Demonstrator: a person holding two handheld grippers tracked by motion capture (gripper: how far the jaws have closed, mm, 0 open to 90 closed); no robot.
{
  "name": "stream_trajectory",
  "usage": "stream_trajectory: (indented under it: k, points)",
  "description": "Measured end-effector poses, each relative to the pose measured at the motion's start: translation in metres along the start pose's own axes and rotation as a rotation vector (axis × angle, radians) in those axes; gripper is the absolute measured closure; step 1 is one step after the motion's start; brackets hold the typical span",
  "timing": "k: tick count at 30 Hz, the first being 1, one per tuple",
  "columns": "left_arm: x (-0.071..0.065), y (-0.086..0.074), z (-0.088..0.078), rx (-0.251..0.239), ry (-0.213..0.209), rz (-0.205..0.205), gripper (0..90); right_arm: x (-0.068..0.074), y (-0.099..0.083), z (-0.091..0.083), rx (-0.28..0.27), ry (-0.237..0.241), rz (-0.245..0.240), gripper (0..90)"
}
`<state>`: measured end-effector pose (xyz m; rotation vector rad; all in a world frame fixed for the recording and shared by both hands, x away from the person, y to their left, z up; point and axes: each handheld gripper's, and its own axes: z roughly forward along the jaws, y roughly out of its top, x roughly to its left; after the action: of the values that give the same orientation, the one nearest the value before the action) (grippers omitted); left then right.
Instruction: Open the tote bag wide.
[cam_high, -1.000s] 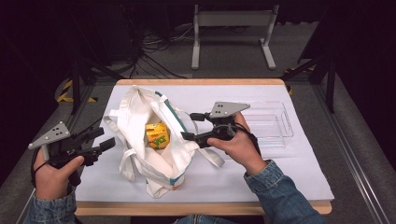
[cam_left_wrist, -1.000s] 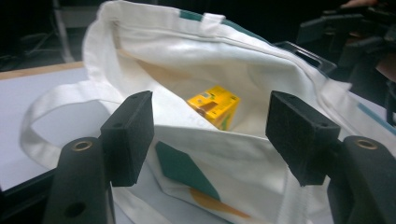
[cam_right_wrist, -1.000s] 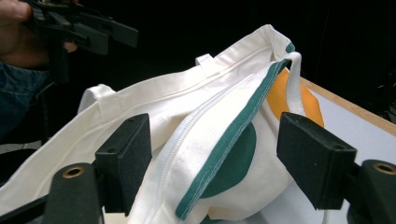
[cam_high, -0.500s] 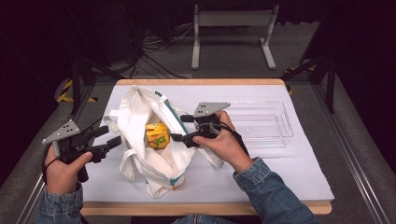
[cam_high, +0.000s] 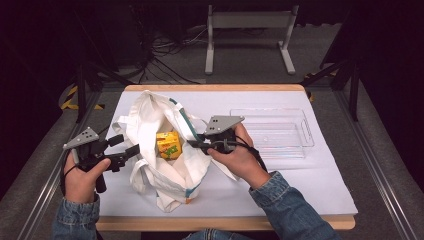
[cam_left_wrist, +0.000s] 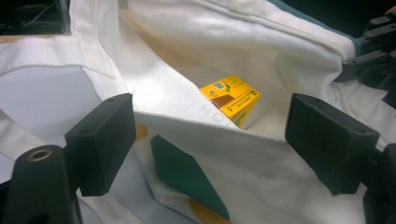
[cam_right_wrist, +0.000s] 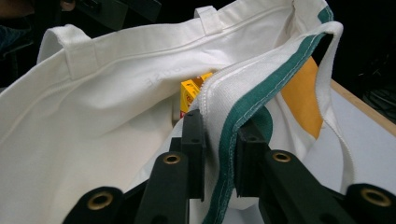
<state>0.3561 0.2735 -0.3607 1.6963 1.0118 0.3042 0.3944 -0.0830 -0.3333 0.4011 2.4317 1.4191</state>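
White tote bag (cam_high: 165, 150) lies on the counter (cam_high: 320, 185) left of centre, mouth open, yellow carton (cam_high: 169, 144) inside; open counter to the right around the clear tray (cam_high: 300, 145). Faint bag lettering and carton print are unreadable. Right hand-held gripper (cam_high: 196, 145) has just closed on the green-trimmed rim (cam_right_wrist: 243, 116); left hand-held gripper (cam_high: 131, 145), level at the bag's left edge, has just been opening, jaws wide, nothing pinched.
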Motion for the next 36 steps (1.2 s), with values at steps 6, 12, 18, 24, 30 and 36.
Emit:
stream_trajectory:
  k: [6,12,18,24,30,36]
  points:
    - [0.005,-0.003,0.007,-0.001,0.012,-0.03,13.6,0.002,-0.002,-0.006,0.0,-0.018,-0.018,81.7]
    - [0.009,-0.011,0.023,0.012,-0.008,-0.085,13.1,0.002,-0.008,-0.012,-0.012,-0.028,-0.019,82.0]
    - [0.012,-0.019,0.035,0.089,-0.013,-0.065,41.0,0.003,-0.012,-0.015,-0.017,-0.035,-0.02,82.1]
    - [0.014,-0.019,0.024,0.079,0.031,-0.005,89.1,0.0,-0.018,-0.018,-0.019,-0.049,-0.001,82.2]
    - [0.015,-0.018,0.018,0.077,0.033,0.005,89.8,-0.002,-0.026,-0.02,-0.017,-0.066,0.021,82.3]
    - [0.017,-0.021,0.021,0.095,0.037,0.012,89.8,-0.004,-0.037,-0.023,0.0,-0.098,0.039,82.3]
